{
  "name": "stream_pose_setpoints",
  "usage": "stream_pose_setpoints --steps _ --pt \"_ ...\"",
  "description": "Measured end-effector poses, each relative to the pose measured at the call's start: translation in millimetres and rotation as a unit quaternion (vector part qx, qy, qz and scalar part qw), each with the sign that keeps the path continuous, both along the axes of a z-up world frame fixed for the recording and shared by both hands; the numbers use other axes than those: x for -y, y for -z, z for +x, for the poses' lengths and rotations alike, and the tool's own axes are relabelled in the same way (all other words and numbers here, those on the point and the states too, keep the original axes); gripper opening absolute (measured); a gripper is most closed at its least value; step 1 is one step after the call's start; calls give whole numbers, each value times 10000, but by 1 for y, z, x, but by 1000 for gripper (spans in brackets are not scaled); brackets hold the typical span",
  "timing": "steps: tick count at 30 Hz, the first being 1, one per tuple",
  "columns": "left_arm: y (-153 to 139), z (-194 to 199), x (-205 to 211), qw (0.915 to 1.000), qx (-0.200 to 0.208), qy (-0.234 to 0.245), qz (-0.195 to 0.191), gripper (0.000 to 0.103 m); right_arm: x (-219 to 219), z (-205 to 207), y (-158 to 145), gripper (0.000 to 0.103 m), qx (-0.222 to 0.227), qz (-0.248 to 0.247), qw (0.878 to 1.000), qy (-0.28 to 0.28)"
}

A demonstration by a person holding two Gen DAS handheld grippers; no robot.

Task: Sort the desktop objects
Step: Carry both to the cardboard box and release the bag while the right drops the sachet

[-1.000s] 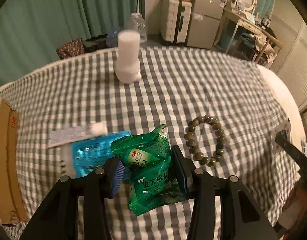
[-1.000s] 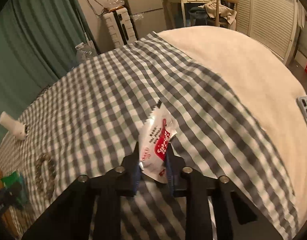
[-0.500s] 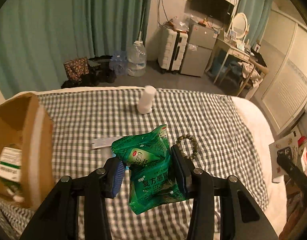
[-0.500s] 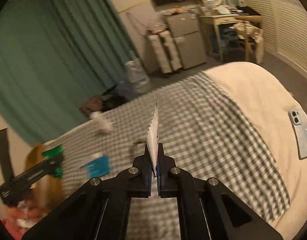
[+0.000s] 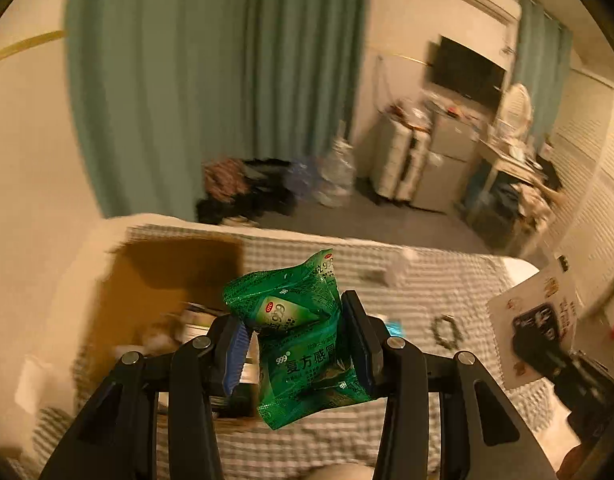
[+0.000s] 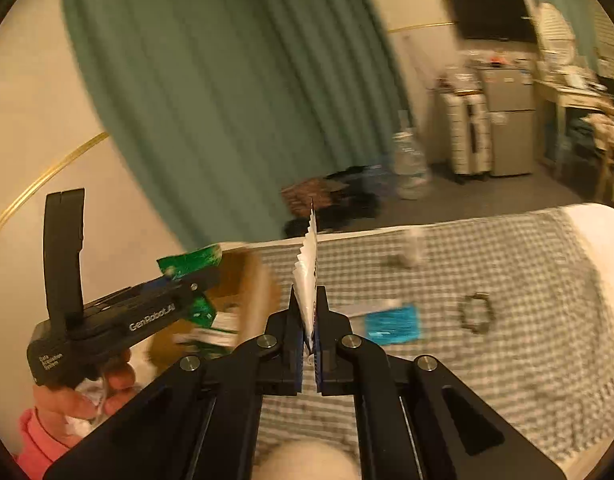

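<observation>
My left tool is clamped on a green medicine sachet, its two pads pressing the sachet's sides. The sachet stands roughly upright between them with its long axis running away from me along the fingers: the top folds over and points up and ahead, while the lower corner hangs out toward me below the pads. In the right wrist view I see the left tool from the side, held by a hand with a pink sleeve, and the green sachet pokes out on both sides of the pads. It is up in the air over an open cardboard box that sits at the left end of the bed; some blurred packets lie inside the box. My right tool is closed tight on a thin white sachet, which I see edge-on: its long axis is upright and its zigzag edge points straight up out of the pads. Below, on the gray checked cloth of the bed, lie a blue packet, a bead bracelet to its right, and a blurred white bottle farther off.
</observation>
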State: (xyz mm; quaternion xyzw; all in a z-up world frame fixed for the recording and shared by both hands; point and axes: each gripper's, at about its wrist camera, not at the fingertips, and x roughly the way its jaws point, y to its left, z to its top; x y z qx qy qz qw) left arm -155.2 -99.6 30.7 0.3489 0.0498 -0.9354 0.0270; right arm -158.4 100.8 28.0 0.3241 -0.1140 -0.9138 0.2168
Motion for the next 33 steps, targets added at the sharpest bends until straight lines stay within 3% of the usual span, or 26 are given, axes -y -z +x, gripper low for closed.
stream_pose_setpoints --steps 3,9,15,19,21,23,26,27,28,30,33 --pt "1 2 37 9995 16 -279 -136 45 54 -9 4 4 119 116 9989 -442" --pt "25 -2 108 9971 258 -719 -44 45 131 -26 14 4 204 268 9930 -1136" --pt "64 -14 161 9925 603 -1050 140 45 184 -47 38 5 458 522 9880 -1377" --pt "89 -20 170 9906 810 -1102 -34 48 208 -67 53 5 589 704 9856 -1423" --pt "99 -22 170 9902 920 -1047 -11 59 216 -75 61 5 700 747 9842 -1446" --pt "106 -23 169 9900 974 -1024 43 82 222 -84 64 5 744 815 9839 -1407" --pt "112 -22 171 9896 1010 -1020 9 86 229 -99 67 6 835 792 9833 -1411" --pt "112 -22 171 9892 1040 -1031 19 87 234 -105 69 17 918 789 9819 -1455" --pt "113 -20 171 9887 1068 -1049 44 89 237 -108 68 49 957 797 9813 -1467" --pt "115 -14 170 9882 1085 -1080 83 89 236 -114 67 96 964 800 9830 -1345" --pt "115 -6 165 9891 1084 -992 63 89 234 -112 58 96 779 521 9871 -1294"
